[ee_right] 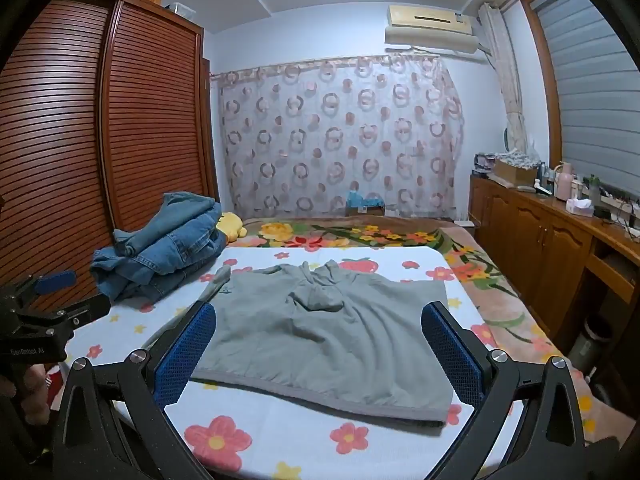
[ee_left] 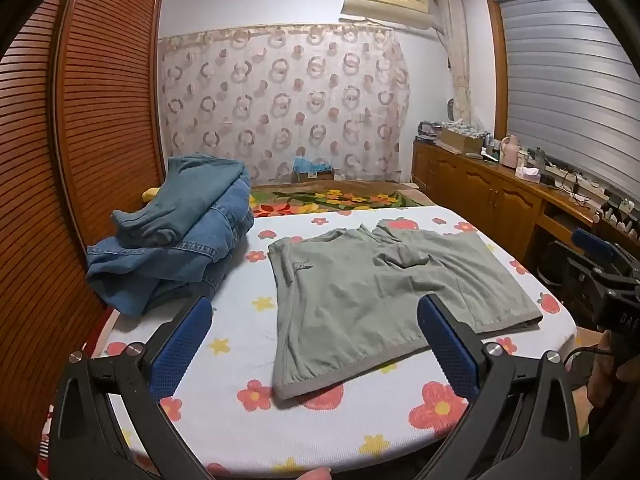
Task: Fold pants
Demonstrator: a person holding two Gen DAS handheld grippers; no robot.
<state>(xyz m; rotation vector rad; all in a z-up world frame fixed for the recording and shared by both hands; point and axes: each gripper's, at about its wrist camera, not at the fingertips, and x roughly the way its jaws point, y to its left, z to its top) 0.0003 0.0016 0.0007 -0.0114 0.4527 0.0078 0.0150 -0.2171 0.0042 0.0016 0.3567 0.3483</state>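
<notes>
Both sets of jaws stand wide apart with nothing between their blue pads. The left gripper (ee_left: pixel 314 344) and the right gripper (ee_right: pixel 320 350) hover over the near edge of a bed (ee_right: pixel 280 432) covered by a white sheet printed with red and yellow flowers. The grey-green pants (ee_left: pixel 372 300) lie spread flat in the middle of that sheet, waistband toward the cameras, the fabric bunched and creased at the far end. A pile of blue denim clothes (ee_left: pixel 176 236) sits on the bed's left side, near the pants but apart from them. Beyond stand a slatted wooden wardrobe (ee_right: pixel 152 120), a ring-patterned curtain (ee_right: pixel 340 136), an air conditioner (ee_right: pixel 432 28) and a cluttered wooden counter (ee_right: pixel 560 232) along the right wall.
</notes>
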